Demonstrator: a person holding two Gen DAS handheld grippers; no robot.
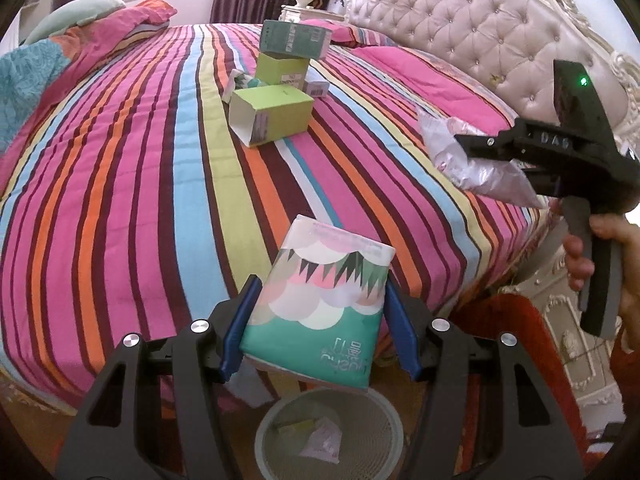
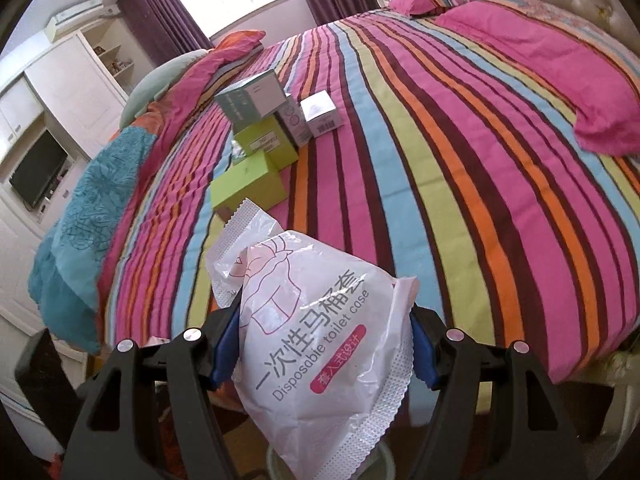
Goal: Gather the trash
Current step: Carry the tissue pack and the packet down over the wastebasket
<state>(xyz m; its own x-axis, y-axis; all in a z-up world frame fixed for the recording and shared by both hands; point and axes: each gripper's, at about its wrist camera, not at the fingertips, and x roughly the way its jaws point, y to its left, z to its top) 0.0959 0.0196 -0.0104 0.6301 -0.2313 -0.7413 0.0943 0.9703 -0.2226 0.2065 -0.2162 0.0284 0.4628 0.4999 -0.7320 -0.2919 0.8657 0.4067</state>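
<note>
Left gripper (image 1: pixel 318 320) clamps a tissue pack (image 1: pixel 320 304), teal and white with a scalloped pattern. The blue pads (image 1: pixel 240 328) press on both its sides, at a middling opening set by the pack's width. The pack sticks out forward past the fingertips and tilts slightly. Directly below the fingers sits a round mesh wastebasket (image 1: pixel 329 436) on the floor, with a few scraps already inside it.

Right gripper (image 2: pixel 324 340) clamps a white plastic packet (image 2: pixel 316 332) printed "Disposable toilet case". It is crumpled, with its serrated edge poking out ahead of and below the fingers. The blue pads (image 2: pixel 226 340) pinch it from both sides. In the left wrist view the same gripper shows to the right of the left fingers, held by the person's hand (image 1: pixel 600 256), with the packet bunched in its jaws. A pale rim below the right fingers is partly hidden by the packet; cannot tell what it is.

Ahead of both sets of fingers lies the striped bedspread (image 1: pixel 140 184), with more trash on it, well apart from either gripper:
- green carton (image 1: pixel 272 114), lying on its side, nearest
- second green box (image 1: pixel 282 68) behind it
- teal-grey box (image 1: pixel 294 38) stacked on top of that
- small white box (image 2: pixel 322 114) beside the stack

A pink pillow (image 2: pixel 560 68) lies far right of the right fingers. The tufted headboard (image 1: pixel 480 28) is beyond the left fingers, to the right.
</note>
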